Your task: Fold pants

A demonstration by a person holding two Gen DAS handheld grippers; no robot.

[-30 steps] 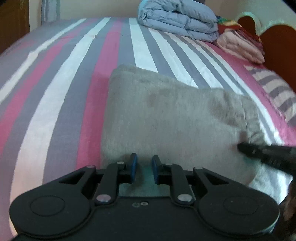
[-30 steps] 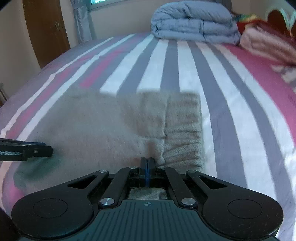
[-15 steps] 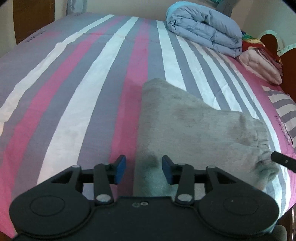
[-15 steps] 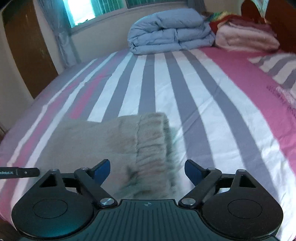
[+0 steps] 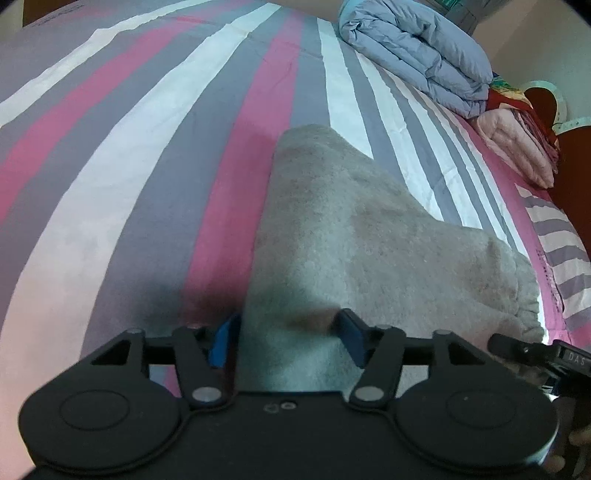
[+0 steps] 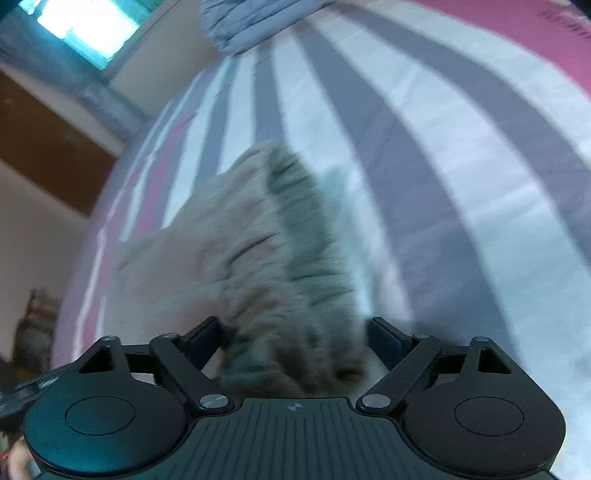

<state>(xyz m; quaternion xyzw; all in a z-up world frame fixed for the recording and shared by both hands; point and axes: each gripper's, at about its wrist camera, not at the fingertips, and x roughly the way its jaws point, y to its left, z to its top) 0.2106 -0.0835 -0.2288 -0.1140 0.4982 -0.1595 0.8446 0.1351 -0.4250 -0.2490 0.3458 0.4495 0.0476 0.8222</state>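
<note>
Folded beige fleece pants (image 5: 369, 240) lie on the striped bed sheet (image 5: 110, 155). My left gripper (image 5: 286, 338) hovers low over their near left corner. Its jaws are opening, with the fabric edge between the blue pads and no squeeze visible. In the blurred right wrist view, my right gripper (image 6: 299, 338) straddles the ribbed waistband end of the pants (image 6: 258, 251). Its jaws are closing but stand wide, and the pads are clear of the cloth. A black finger of the right gripper (image 5: 517, 347) shows at the pants' right end.
A folded blue-grey duvet (image 5: 413, 55) and pink blankets (image 5: 517, 147) are stacked at the bed's far end beside a dark wooden headboard (image 5: 576, 173). A striped pillow (image 5: 561, 251) lies to the right. Beyond the bed are a window (image 6: 74, 26) and a brown door (image 6: 48, 147).
Both sets of jaws went from shut or nearly shut to open. Each gripper let go of the pants, shifted along the near edge and rolled. The right view tilted strongly.
</note>
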